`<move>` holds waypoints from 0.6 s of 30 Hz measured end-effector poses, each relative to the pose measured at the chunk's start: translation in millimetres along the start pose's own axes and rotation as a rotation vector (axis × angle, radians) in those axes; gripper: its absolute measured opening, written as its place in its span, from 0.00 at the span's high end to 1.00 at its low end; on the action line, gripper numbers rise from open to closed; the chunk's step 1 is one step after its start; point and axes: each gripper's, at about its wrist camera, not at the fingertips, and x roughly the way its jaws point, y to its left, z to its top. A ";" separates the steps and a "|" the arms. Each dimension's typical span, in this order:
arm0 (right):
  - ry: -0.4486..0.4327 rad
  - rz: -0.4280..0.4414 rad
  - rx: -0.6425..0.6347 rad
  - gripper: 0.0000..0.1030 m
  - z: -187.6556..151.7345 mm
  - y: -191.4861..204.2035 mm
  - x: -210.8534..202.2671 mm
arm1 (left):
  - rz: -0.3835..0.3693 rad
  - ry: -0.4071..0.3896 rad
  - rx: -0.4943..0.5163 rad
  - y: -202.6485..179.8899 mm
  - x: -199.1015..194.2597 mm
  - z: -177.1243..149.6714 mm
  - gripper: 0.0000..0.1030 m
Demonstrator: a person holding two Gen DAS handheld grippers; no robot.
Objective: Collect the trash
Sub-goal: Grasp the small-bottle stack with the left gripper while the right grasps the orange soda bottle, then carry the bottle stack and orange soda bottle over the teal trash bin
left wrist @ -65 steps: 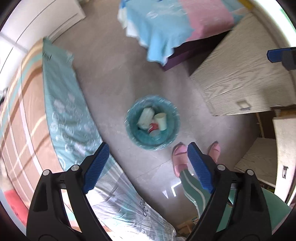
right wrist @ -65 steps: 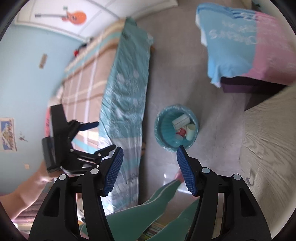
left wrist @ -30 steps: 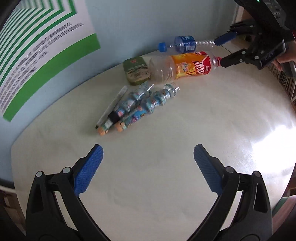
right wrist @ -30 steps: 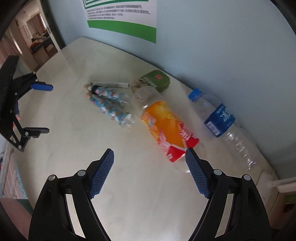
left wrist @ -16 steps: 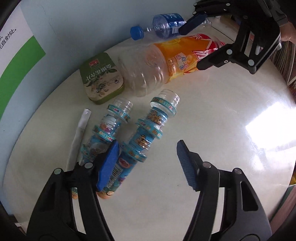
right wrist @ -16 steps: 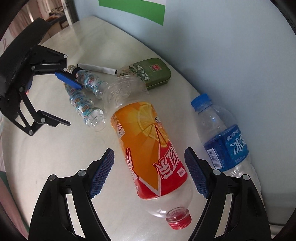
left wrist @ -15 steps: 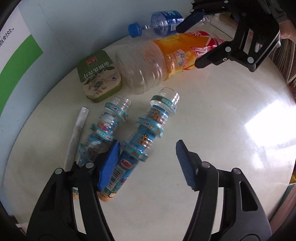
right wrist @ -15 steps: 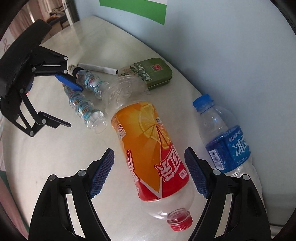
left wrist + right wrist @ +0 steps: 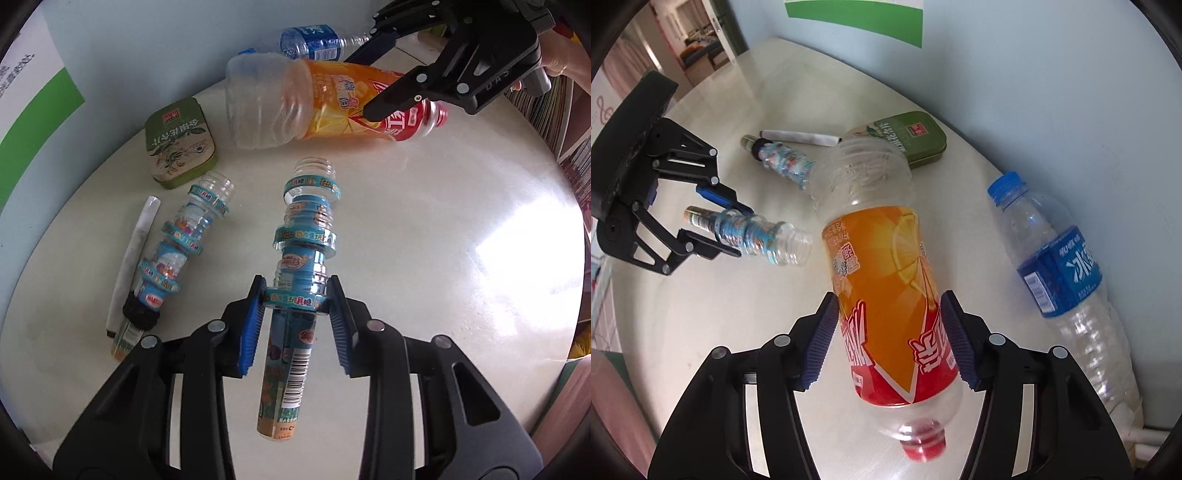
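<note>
On the round pale table [image 9: 443,221], my left gripper [image 9: 297,291] has its jaws closing on a small ribbed bottle with teal bands [image 9: 303,236]. Its blue pads press on one band. The right wrist view shows that same grip, left gripper [image 9: 744,233] on the small bottle [image 9: 764,240]. My right gripper [image 9: 888,306] is closing on a big orange-labelled bottle with a red cap [image 9: 882,266], pads against the label. A second ribbed bottle [image 9: 177,251] and a blue-labelled water bottle [image 9: 1060,273] lie on the table.
A green tin [image 9: 179,140] and a white rolled stick [image 9: 136,243] lie by the second ribbed bottle. The blue wall runs close behind the table, with a green-banded poster [image 9: 857,18] on it. Stacked books [image 9: 569,122] stand past the table's right edge.
Both grippers swung from above the floor bin to the table and came down. The left jaws narrowed around the small ribbed bottle, the right jaws around the orange bottle, which has shifted slightly.
</note>
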 end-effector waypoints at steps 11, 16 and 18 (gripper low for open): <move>-0.085 0.117 -0.064 0.50 27.0 83.2 -60.1 | 0.088 -0.128 -0.212 -9.1 -112.7 -110.4 0.69; -0.122 0.188 -0.131 0.51 58.4 144.1 -65.0 | 0.168 -0.146 -0.341 6.3 -162.2 -182.8 0.69; -0.138 0.196 -0.185 0.51 70.5 174.7 -64.9 | 0.200 -0.156 -0.402 8.5 -181.1 -217.1 0.69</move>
